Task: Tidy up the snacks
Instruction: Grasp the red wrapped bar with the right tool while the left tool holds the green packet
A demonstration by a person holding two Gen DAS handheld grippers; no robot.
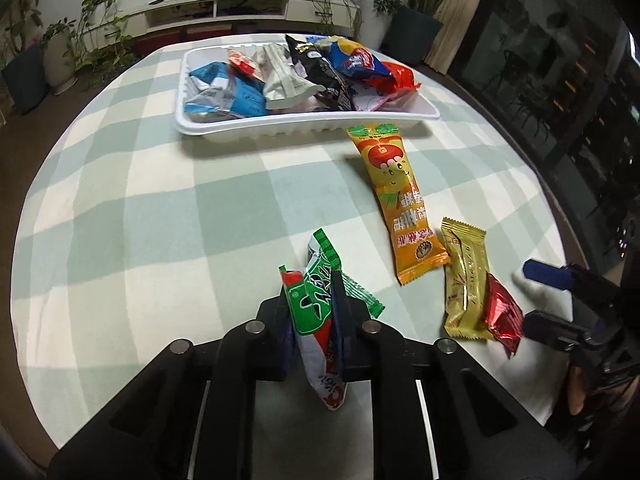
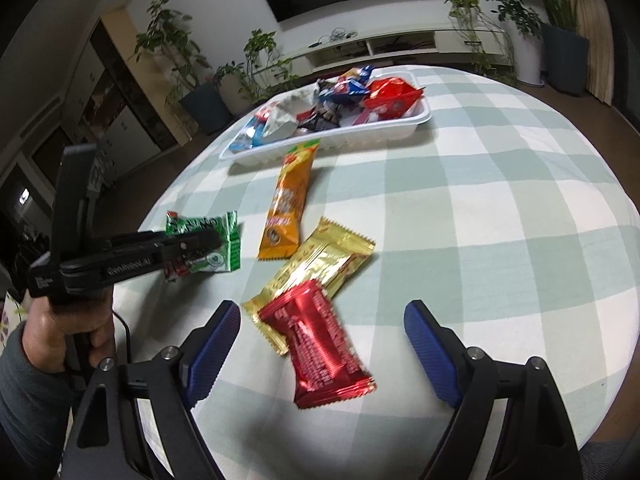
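Note:
My left gripper [image 1: 311,300] is shut on a green, red and white snack packet [image 1: 316,312] and holds it above the checked tablecloth; the right wrist view also shows that packet [image 2: 216,244]. My right gripper [image 2: 322,332] is open, its blue fingers [image 2: 212,348] either side of a red foil packet [image 2: 320,344] that lies partly on a gold packet [image 2: 320,264]. An orange packet [image 2: 288,204] lies between them and the white tray [image 2: 332,136], which holds several snacks. In the left wrist view the red [image 1: 502,314], gold [image 1: 466,276] and orange [image 1: 398,196] packets lie at the right, below the tray [image 1: 280,126].
The round table [image 2: 500,208] has a green and white checked cloth. Potted plants [image 2: 256,64] and a low white TV cabinet [image 2: 400,44] stand beyond its far edge. A dark cabinet [image 1: 560,80] stands to the right of the table in the left wrist view.

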